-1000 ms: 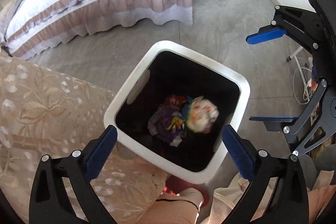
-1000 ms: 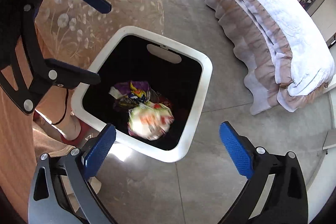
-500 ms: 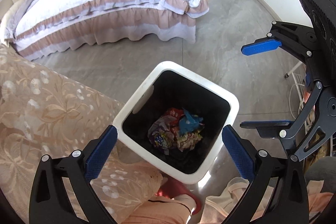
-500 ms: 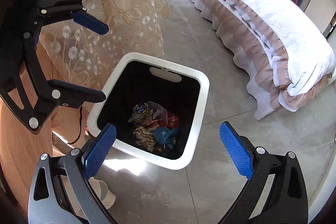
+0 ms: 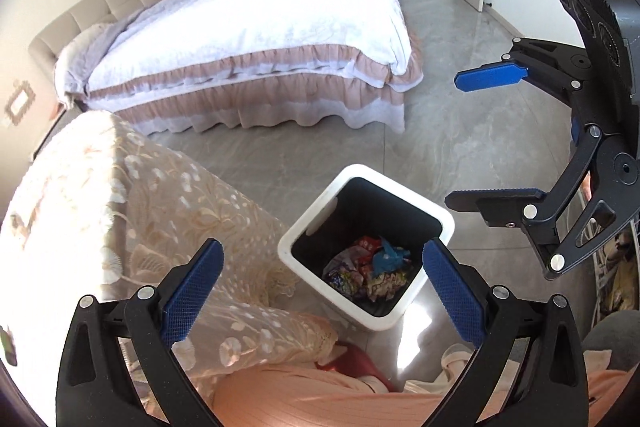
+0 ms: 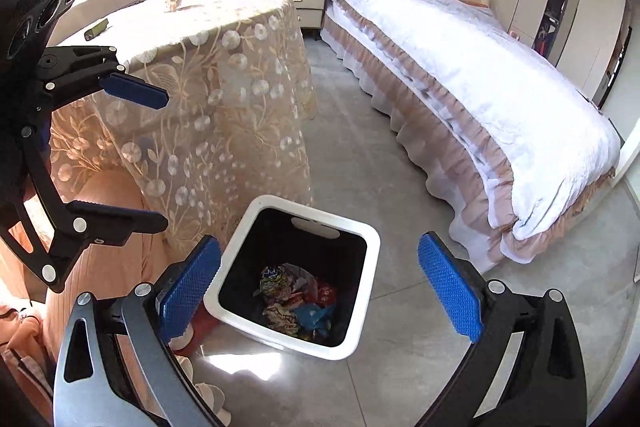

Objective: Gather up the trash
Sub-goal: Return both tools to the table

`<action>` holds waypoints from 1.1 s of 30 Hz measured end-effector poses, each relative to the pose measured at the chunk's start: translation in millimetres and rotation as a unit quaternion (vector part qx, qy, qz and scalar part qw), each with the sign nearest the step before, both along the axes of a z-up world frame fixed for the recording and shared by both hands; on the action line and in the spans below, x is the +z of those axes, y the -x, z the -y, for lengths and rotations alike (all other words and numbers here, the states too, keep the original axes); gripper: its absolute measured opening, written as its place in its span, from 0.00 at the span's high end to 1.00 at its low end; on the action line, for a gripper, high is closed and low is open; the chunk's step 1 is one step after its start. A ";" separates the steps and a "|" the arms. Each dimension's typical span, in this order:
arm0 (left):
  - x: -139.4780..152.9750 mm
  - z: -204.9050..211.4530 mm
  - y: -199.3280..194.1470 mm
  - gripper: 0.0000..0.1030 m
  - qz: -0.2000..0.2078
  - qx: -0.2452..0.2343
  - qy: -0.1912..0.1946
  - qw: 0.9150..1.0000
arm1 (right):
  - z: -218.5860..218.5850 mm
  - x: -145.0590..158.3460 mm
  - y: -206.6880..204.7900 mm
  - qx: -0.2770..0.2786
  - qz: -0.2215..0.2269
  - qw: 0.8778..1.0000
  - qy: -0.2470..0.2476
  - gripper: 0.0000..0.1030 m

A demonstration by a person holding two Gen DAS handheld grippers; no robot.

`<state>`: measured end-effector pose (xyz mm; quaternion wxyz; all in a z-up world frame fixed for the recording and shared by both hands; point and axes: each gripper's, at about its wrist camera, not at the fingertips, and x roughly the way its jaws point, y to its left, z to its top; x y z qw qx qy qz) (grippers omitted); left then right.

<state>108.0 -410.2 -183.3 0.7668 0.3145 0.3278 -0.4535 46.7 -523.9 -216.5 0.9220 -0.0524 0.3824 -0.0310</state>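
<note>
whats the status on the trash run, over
Left tongs open, empty. Right tongs open, empty. Wrappers lying in the white bin. Nothing blocking the bin.

The square white plastic bin (image 6: 370, 239) is smooth, with a matt black interior. Crumpled glossy foil wrappers (image 6: 298, 301) lie inside. The grey stone-look floor (image 6: 420, 359) is polished. The beige lace tablecloth (image 6: 208, 99) is embroidered cloth.
</note>
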 end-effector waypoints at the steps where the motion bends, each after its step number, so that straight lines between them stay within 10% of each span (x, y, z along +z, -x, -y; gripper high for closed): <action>1: 3.9 -2.7 -0.5 0.05 0.007 0.007 0.000 1.000 | -3.7 5.9 0.7 0.005 0.008 1.000 0.001 0.05; 18: 57.8 -80.3 -32.3 0.05 0.054 0.124 0.051 0.990 | -73.4 72.4 -53.2 0.047 0.079 0.995 0.030 0.05; 33: 94.1 -204.9 -117.6 0.05 0.082 0.341 0.100 0.931 | -159.1 117.3 -152.4 0.125 0.133 0.983 -0.003 0.05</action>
